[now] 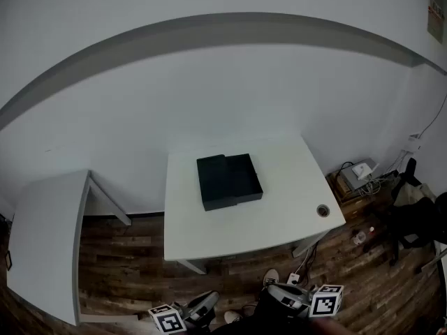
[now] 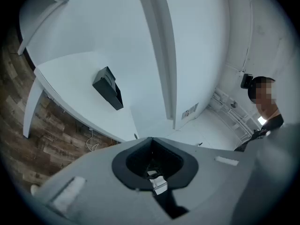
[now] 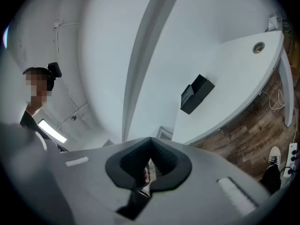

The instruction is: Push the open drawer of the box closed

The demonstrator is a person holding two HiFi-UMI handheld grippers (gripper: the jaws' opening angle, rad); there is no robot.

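Observation:
A black box [image 1: 215,182] lies near the middle of the white table [image 1: 279,215], with its drawer [image 1: 246,175] pulled out to the right. The same box shows small and far off in the left gripper view [image 2: 108,88] and the right gripper view [image 3: 197,93]. Both grippers hang low at the bottom edge of the head view, well short of the table and above the wooden floor. My left gripper [image 1: 204,302] and my right gripper [image 1: 283,296] each carry a marker cube. In each gripper's own view the jaws meet, left [image 2: 152,146] and right [image 3: 150,149], with nothing between them.
A second white table [image 1: 49,236] stands at the left. The main table has a round cable hole [image 1: 323,211] near its right front corner. Cables and small devices [image 1: 357,174] clutter the floor at the right. A shoe [image 1: 271,278] shows near the table's front.

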